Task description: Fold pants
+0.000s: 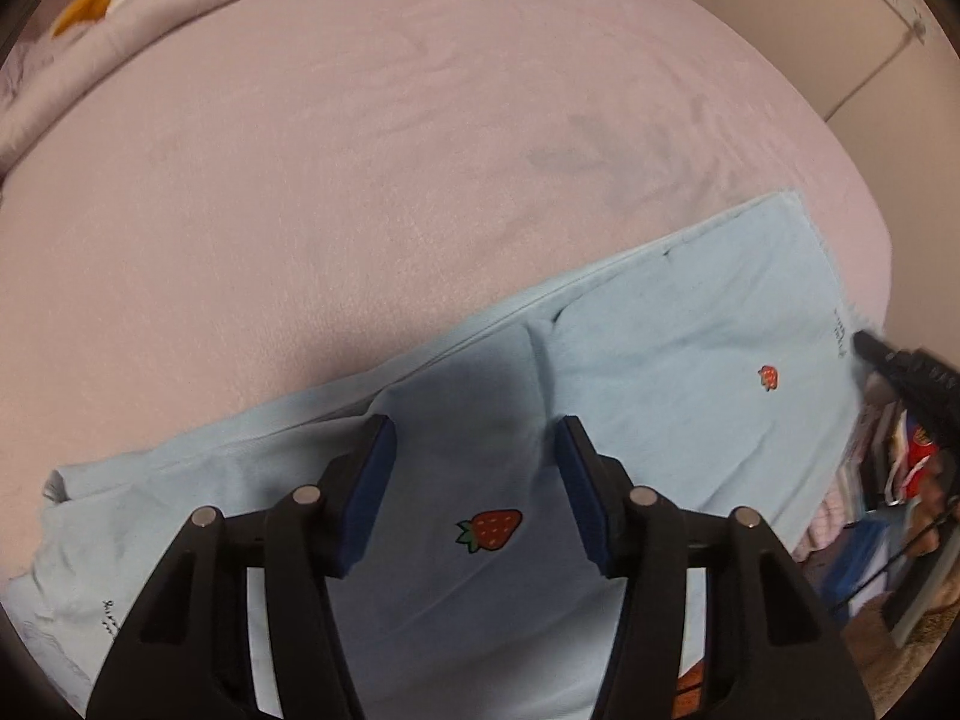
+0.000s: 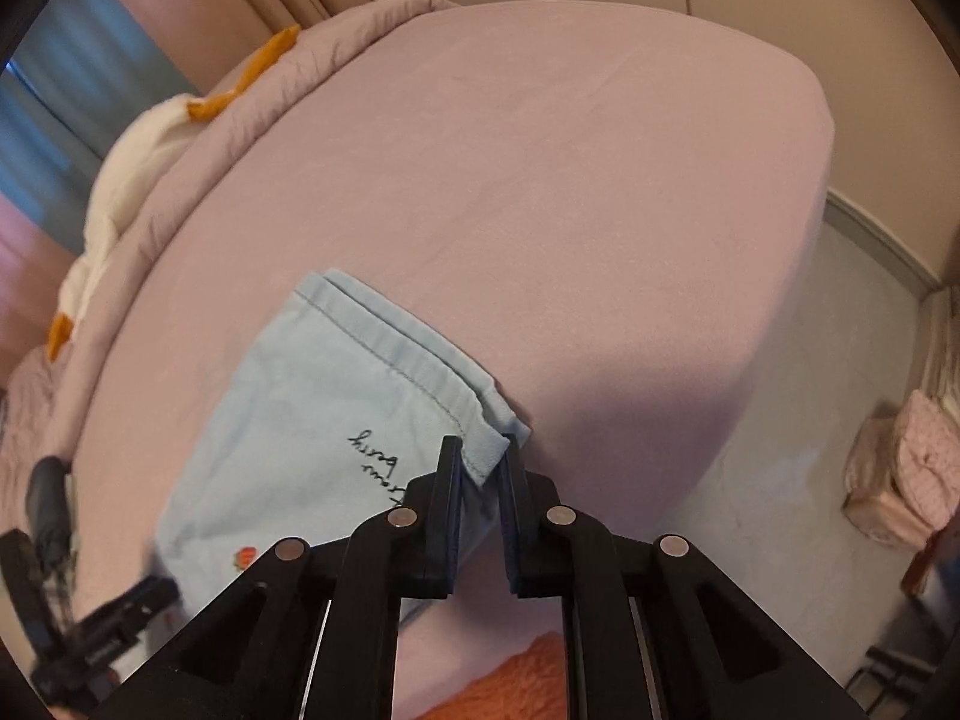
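Blue-padded and spread wide, the left claw [image 1: 477,438] hovers over the light blue pants [image 1: 660,360], gripping nothing, a strawberry print [image 1: 489,529] between its fingers. Lower centre of the right wrist view, the right claw [image 2: 485,456] is nearly closed, pinching the pants' hem corner [image 2: 489,450]. The pants lie flat on the pink bed [image 1: 360,180]. Only the right view shows floor [image 2: 810,420] and window [image 2: 66,96].
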A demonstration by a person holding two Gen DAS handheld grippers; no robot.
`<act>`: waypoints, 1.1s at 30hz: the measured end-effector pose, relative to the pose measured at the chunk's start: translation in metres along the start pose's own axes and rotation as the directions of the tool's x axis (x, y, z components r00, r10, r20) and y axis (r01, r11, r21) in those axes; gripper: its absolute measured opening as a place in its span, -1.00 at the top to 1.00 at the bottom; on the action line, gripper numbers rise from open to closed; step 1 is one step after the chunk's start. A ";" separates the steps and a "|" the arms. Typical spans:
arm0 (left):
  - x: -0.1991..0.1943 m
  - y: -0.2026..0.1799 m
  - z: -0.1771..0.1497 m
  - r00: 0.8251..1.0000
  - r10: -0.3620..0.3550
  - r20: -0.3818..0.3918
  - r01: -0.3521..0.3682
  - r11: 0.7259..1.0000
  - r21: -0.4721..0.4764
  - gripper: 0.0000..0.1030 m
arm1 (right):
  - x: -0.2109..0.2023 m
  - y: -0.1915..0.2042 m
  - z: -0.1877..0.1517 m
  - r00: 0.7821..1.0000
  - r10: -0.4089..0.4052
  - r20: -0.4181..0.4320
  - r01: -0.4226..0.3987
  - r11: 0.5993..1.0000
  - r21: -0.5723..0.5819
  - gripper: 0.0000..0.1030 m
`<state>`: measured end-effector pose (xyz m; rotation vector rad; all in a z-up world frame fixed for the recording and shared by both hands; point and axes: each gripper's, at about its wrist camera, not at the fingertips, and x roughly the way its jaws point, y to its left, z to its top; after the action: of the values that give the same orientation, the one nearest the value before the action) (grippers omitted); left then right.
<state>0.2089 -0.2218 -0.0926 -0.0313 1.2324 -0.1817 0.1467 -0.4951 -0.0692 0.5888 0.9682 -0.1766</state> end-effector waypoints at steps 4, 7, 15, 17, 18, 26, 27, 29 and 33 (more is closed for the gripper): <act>-0.003 -0.002 -0.001 1.000 0.008 -0.008 -0.008 1.000 -0.013 -0.05 | -0.028 0.002 0.003 0.996 0.036 0.086 -0.036 0.999 0.000 0.83; -0.005 -0.003 -0.004 1.000 0.011 -0.006 -0.011 1.000 -0.016 -0.05 | -0.018 0.000 0.002 0.996 -0.011 0.085 0.014 0.999 -0.037 0.83; -0.022 0.004 -0.023 1.000 -0.002 -0.004 0.002 1.000 -0.022 -0.05 | 0.008 -0.014 0.002 0.997 -0.069 0.021 0.070 0.997 -0.020 0.83; -0.032 0.005 -0.025 1.000 -0.004 0.018 0.004 1.000 -0.025 -0.06 | 0.002 -0.018 0.000 0.998 -0.063 0.012 0.063 0.998 0.001 0.73; -0.038 0.005 -0.027 0.999 0.000 0.032 0.000 1.000 -0.025 -0.09 | 0.000 -0.017 0.004 0.998 -0.065 0.013 0.065 0.998 0.015 0.53; -0.072 0.024 -0.042 0.996 -0.009 0.085 0.014 0.998 -0.060 -0.43 | -0.008 -0.026 0.000 0.997 0.032 0.066 -0.037 0.996 0.075 -0.17; -0.076 0.028 -0.045 0.996 -0.004 0.092 0.010 0.998 -0.065 -0.47 | 0.001 -0.025 0.000 0.998 0.041 0.045 -0.045 0.995 0.085 -0.17; -0.081 0.032 -0.051 0.995 0.005 0.100 0.002 0.998 -0.070 -0.49 | 0.018 -0.023 -0.002 0.997 0.076 0.004 -0.076 0.991 0.106 -0.17; -0.084 0.047 -0.058 0.995 0.008 0.097 0.002 0.995 -0.100 -0.49 | 0.032 -0.015 -0.003 0.992 0.118 0.032 -0.121 0.986 0.112 -0.15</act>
<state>0.1328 -0.1581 -0.0388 -0.1240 1.1432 -0.1144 0.1570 -0.5018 -0.1027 0.7457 0.8993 -0.1321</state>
